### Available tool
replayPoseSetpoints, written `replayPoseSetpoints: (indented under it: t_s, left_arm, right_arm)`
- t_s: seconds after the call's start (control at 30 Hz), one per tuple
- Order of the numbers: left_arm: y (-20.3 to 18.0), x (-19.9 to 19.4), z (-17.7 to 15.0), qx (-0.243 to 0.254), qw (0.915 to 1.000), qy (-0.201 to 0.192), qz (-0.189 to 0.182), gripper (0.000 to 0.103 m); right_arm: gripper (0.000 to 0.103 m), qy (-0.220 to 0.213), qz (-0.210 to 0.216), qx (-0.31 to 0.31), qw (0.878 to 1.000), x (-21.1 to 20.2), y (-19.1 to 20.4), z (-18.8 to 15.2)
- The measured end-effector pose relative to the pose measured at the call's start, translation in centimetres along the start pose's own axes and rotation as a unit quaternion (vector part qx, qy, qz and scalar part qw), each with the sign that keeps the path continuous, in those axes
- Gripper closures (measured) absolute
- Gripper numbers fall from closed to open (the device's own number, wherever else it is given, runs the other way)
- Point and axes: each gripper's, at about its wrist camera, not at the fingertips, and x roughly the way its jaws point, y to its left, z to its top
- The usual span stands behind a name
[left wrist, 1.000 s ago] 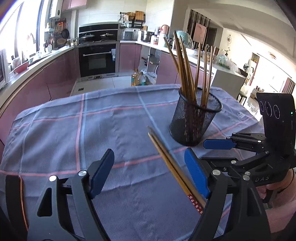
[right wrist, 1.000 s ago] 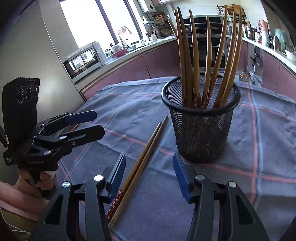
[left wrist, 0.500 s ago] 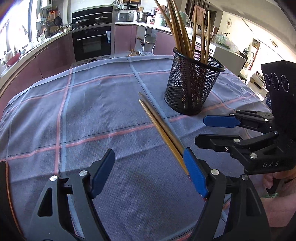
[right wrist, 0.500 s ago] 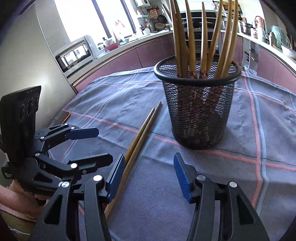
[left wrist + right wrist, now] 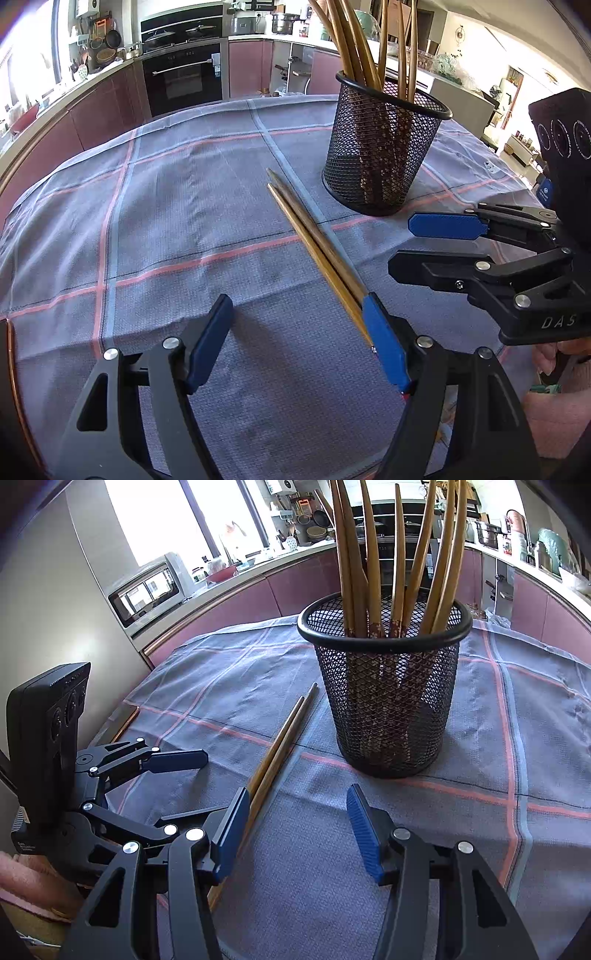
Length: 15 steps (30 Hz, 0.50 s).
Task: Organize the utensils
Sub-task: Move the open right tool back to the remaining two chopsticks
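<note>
- On the tabletop [image 5: 184, 221] lies a grey-blue checked cloth [image 5: 480, 830]; maroon kitchen cabinets [image 5: 110, 110] and an oven [image 5: 184, 77] stand behind.
- A mesh holder [image 5: 388, 701] stands upright, full of chopsticks; a loose pair of chopsticks [image 5: 314, 243] lies just beside it.
- Compared with a second ago, the left hand-held gripper [image 5: 295, 332] sits lower and nearer the pair; its jaws have just been closing, still apart, the pair's end at the right pad.
- Right hand-held gripper [image 5: 295, 819] is half-open, gripping nothing.
</note>
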Motion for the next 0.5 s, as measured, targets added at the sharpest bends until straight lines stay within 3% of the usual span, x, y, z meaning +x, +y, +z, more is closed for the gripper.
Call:
replayPoseSetpoints:
  t_s: [0.37, 0.5]
  left_arm:
    - [0.27, -0.17, -0.23, -0.008, 0.9999, 0.002, 0.011, 0.036]
    - [0.72, -0.46, -0.34, -0.022, 0.9997, -0.001, -0.011, 0.037]
  right_arm:
    - [0.051, 0.002, 0.001, -0.003, 1.0, 0.29, 0.36, 0.35]
    - [0.051, 0.001, 0.001, -0.001, 1.0, 0.42, 0.43, 0.5]
